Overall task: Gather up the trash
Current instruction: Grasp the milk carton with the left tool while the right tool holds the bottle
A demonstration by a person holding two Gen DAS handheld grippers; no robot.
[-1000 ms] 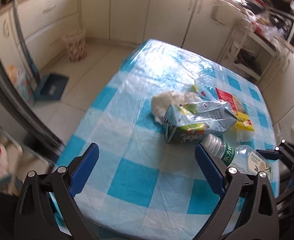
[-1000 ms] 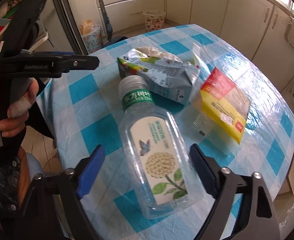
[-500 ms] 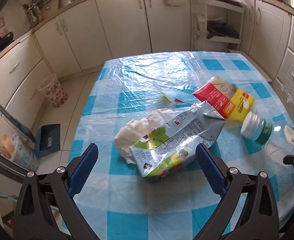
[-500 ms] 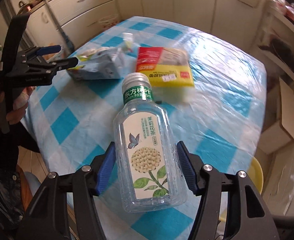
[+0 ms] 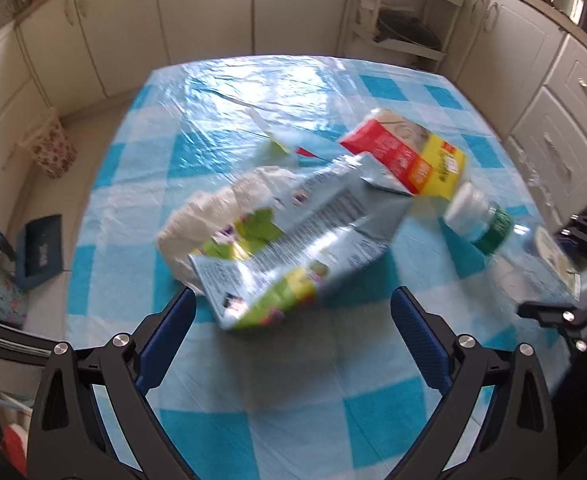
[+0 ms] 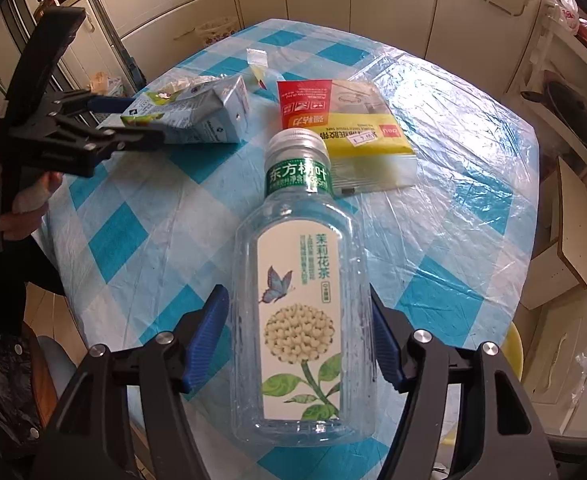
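The left tongs [image 5: 291, 322] have neared the carton [image 5: 293, 244], spread wide; right tongs [image 6: 299, 338] clamp the bottle [image 6: 299, 312].

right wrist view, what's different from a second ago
The right gripper has closed its jaws from wide open onto the clear tea bottle, blue pads now against both its sides. The left gripper, jaws open, has swung round and moved closer to the crushed carton. The carton, the red and yellow packet and the checked tablecloth stayed put.
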